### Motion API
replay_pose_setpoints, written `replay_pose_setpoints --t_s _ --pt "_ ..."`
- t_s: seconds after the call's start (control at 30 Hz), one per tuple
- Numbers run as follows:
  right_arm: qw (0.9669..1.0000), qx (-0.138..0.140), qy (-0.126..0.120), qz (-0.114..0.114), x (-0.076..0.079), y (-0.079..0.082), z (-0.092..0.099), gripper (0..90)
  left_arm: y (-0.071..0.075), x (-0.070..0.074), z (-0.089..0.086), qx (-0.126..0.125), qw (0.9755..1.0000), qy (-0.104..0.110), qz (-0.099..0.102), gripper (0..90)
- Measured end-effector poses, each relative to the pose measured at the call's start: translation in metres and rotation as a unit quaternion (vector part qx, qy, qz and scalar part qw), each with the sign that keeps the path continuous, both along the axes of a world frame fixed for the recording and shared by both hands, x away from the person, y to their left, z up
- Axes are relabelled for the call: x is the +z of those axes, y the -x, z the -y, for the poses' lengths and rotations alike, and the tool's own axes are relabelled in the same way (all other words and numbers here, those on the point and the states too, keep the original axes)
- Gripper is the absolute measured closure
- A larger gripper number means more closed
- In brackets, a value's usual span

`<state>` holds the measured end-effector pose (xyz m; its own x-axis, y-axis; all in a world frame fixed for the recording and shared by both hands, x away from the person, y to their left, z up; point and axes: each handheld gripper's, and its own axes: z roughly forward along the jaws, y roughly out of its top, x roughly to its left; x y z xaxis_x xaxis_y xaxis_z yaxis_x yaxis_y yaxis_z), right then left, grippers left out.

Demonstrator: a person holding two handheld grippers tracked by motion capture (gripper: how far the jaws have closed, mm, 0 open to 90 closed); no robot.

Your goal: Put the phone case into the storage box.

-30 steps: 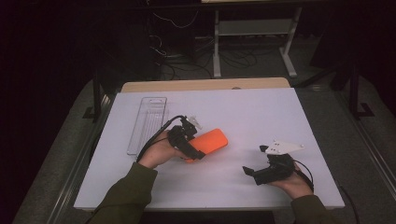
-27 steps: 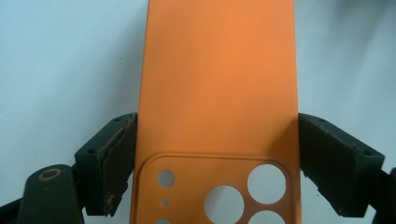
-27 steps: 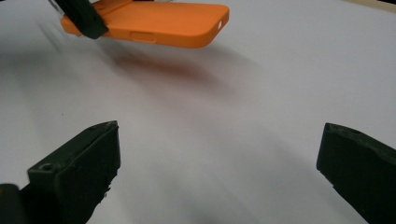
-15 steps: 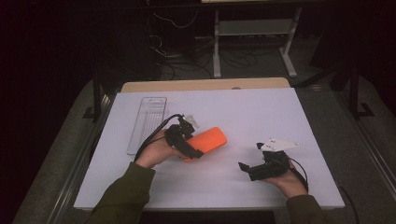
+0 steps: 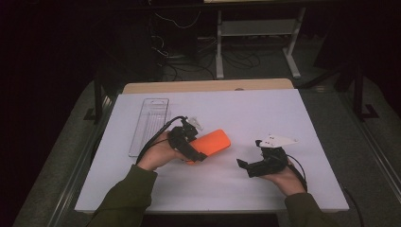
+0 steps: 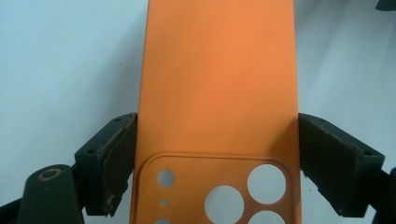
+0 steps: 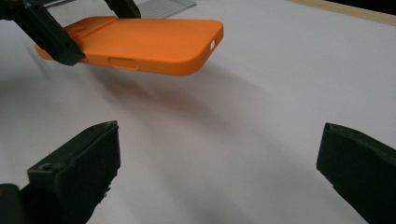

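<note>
An orange phone case (image 5: 213, 143) is held just above the white table (image 5: 265, 113), its back with the camera cut-outs (image 6: 243, 186) facing up. My left gripper (image 5: 191, 142) is shut on the case's camera end, and its pads (image 6: 116, 158) press both long edges of the case (image 6: 217, 79). My right gripper (image 5: 250, 156) hovers low over the table to the right of the case and points at it. In the right gripper view its jaws (image 7: 219, 158) stand wide open with nothing between them, and the case (image 7: 144, 44) hangs beyond with the left gripper (image 7: 84, 21) on it.
A clear plastic tray (image 5: 149, 125) lies flat at the table's left side, behind the left hand. Beyond the table's far wooden edge (image 5: 208, 86) are cables and a metal stand (image 5: 257, 33) on the dark floor.
The right gripper has drifted slightly left toward the case. The left gripper and the orange case have stayed where they were.
</note>
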<state>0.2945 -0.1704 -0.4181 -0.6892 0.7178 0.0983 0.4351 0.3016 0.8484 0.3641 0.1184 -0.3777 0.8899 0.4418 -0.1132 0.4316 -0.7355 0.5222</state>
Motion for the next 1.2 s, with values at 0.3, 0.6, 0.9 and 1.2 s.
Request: replay_pose_setpoints --t_s 0.3,0.6,0.9,1.2 --pt "1.0000 0.001 -0.005 0.007 0.002 -0.007 -0.008 0.0 0.000 -0.001 0.001 0.003 1.0000 0.001 -0.001 15.8" --pt "0.9999 -0.002 -0.005 0.013 0.004 -0.015 -0.015 0.0 0.000 0.000 -0.001 0.000 1.0000 -0.003 0.001 15.8" --pt "0.9999 0.002 -0.004 0.014 0.002 -0.025 -0.023 0.0 0.000 0.000 -0.002 0.003 1.0000 0.000 -0.003 15.8" --pt "0.9998 0.007 -0.005 0.018 -0.003 -0.032 -0.030 0.0 0.000 0.000 -0.002 0.002 1.0000 -0.001 -0.004 15.8"
